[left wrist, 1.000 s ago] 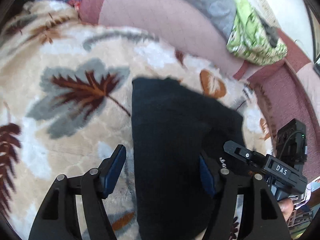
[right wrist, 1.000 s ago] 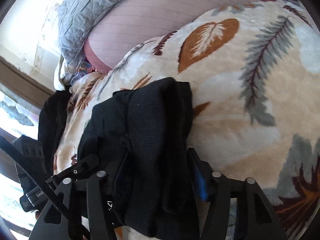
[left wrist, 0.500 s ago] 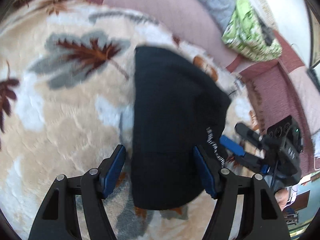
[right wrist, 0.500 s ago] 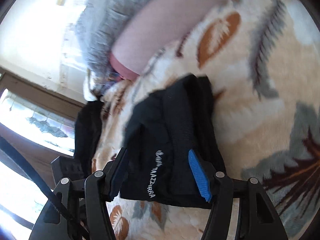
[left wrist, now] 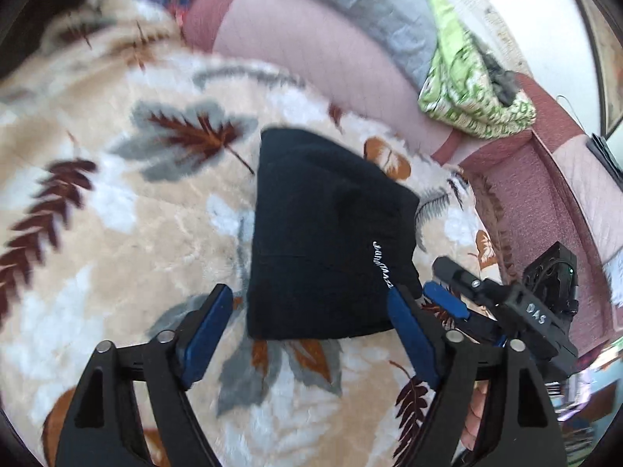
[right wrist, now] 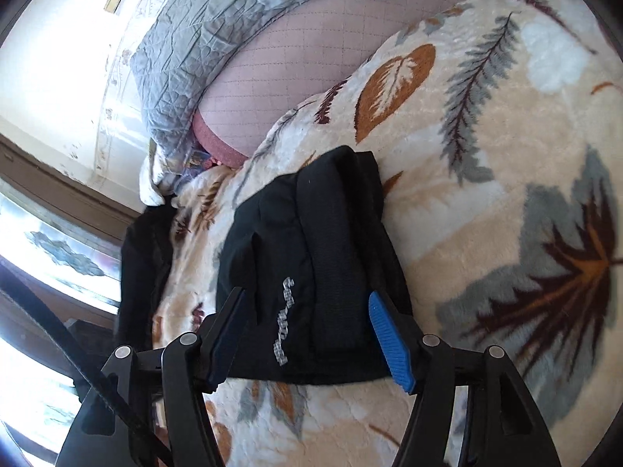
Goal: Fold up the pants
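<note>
The black pants (left wrist: 327, 233) lie folded into a compact bundle on the leaf-patterned blanket (left wrist: 117, 257), white lettering along one edge. My left gripper (left wrist: 310, 294) hovers just short of the bundle's near edge. Its jaws are opening and the blue pads (left wrist: 206, 323) stand clear of the cloth. In the right wrist view the same pants (right wrist: 311, 257) show their stacked folds and waistband. My right gripper (right wrist: 307, 301) straddles their near end with its jaws opening, and its pads (right wrist: 389, 342) do not press the fabric. The right gripper (left wrist: 451, 299) also shows at the left view's right side.
A pink quilted bedspread (left wrist: 311, 50), a grey quilt (right wrist: 218, 39) and a green patterned cloth (left wrist: 471, 89) lie beyond the blanket. Another black garment (right wrist: 144, 257) hangs at the bed's edge by a bright window (right wrist: 46, 245).
Both grippers have drawn back and up from the pants, and their jaws have widened. The bundle now lies free ahead of the fingers, with its white lettering in view.
</note>
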